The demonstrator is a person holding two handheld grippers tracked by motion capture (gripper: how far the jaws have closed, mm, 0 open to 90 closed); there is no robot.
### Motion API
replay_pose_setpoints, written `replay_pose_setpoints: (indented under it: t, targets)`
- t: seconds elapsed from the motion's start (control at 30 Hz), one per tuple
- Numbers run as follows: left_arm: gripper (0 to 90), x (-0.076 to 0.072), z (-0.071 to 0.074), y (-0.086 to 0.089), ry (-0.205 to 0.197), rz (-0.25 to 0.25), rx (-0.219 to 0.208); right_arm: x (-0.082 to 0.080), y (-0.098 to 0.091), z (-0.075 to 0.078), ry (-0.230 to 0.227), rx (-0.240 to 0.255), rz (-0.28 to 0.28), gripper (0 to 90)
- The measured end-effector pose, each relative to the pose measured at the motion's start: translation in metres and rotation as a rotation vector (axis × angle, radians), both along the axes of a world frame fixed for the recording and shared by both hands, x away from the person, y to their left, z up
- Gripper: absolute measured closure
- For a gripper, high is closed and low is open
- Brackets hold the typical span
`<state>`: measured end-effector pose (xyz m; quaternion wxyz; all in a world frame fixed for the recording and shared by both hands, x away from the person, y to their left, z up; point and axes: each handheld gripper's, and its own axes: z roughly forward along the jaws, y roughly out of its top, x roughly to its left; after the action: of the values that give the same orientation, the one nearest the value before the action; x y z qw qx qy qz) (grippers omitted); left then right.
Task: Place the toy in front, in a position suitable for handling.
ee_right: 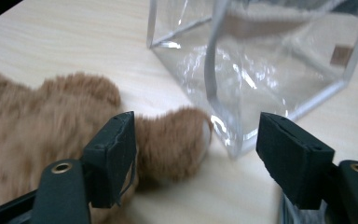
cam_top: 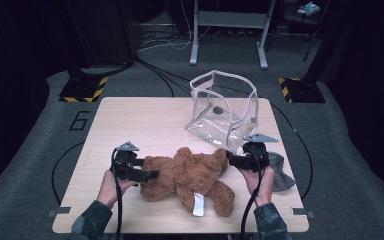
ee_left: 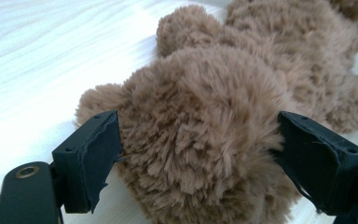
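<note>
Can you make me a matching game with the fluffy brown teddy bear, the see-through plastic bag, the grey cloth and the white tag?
Things:
1. fluffy brown teddy bear
2. see-through plastic bag
3. grey cloth
4. white tag

Places or states:
A. stands open at the table's far side
B. lies between the two grippers
C. hangs from the bear, nearest the person
D. lies flat by the right hand

Pairs: 1-B, 2-A, 3-D, 4-C

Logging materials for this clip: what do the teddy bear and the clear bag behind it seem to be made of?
Teddy bear: brown plush, matte, long shaggy pile in the left gripper view; its white tag looks like fabric. Clear bag: likely soft transparent plastic, glossy, with creases, glare and pale edge trim.
</note>
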<state>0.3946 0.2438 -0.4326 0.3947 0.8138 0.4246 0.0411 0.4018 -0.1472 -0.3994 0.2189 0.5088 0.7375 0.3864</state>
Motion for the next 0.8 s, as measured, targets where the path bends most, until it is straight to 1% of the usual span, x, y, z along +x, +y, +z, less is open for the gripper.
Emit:
replay_pose_setpoints:
  t: [0.07,0.1,0.13,0.17,0.2,0.23,0.27,0.33,0.4,0.5,0.53,0.57,0.63,0.67,0.7,0.77,0.8]
  targets:
    - [15.6,-0.001,-0.004,-0.002,0.009,0.005,-0.005,0.010,0.006,0.004,-0.003,-0.009,-0.007,28.8]
    - [16.2,-0.001,-0.005,-0.002,0.014,0.004,-0.008,0.018,0.012,0.006,-0.008,-0.019,-0.013,29.1]
    - [16.3,-0.001,-0.007,-0.001,0.013,0.000,-0.017,0.021,0.015,0.008,-0.008,-0.024,-0.019,29.0]
    - [16.4,-0.001,-0.007,-0.001,0.013,0.000,-0.017,0.021,0.015,0.008,-0.008,-0.024,-0.019,29.0]
    - [16.4,-0.001,-0.007,-0.001,0.010,-0.001,-0.019,0.030,0.021,0.010,-0.016,-0.040,-0.039,28.9]
    - [16.5,0.000,-0.008,0.001,0.011,-0.009,-0.016,0.033,0.024,0.010,-0.018,-0.044,-0.055,28.8]
    - [16.5,-0.001,-0.008,0.000,0.018,0.002,-0.026,0.036,0.026,0.011,-0.020,-0.049,-0.072,28.5]
    - [16.5,-0.001,-0.009,0.002,0.021,-0.007,-0.025,0.043,0.027,0.009,-0.016,-0.036,-0.098,27.5]
    - [16.5,0.000,-0.011,0.002,0.022,-0.003,-0.033,0.049,0.027,0.007,-0.013,-0.034,-0.123,27.6]
    - [16.5,0.001,-0.012,0.002,0.028,-0.013,-0.032,0.057,0.024,0.003,-0.002,-0.020,-0.175,30.8]
    - [16.5,0.001,-0.012,0.002,0.029,-0.017,-0.031,0.061,0.024,0.001,0.007,0.001,-0.190,31.6]
    - [16.5,0.001,-0.013,0.002,0.024,-0.013,-0.033,0.063,0.023,0.000,0.011,-0.008,-0.200,33.2]
    - [16.5,0.001,-0.013,0.002,0.029,-0.014,-0.036,0.068,0.022,-0.003,0.016,0.000,-0.208,34.2]
    - [16.5,0.002,-0.013,0.002,0.033,-0.018,-0.038,0.070,0.022,-0.004,0.014,-0.006,-0.211,35.6]
    - [16.5,0.002,-0.014,0.002,0.033,-0.019,-0.039,0.072,0.022,-0.005,0.016,-0.001,-0.216,37.2]
    - [16.7,0.001,-0.014,0.002,0.038,-0.021,-0.037,0.077,0.023,-0.007,0.022,0.014,-0.229,42.4]
    - [17.0,0.001,-0.014,0.002,0.035,-0.023,-0.036,0.079,0.024,-0.008,0.020,0.009,-0.235,46.1]
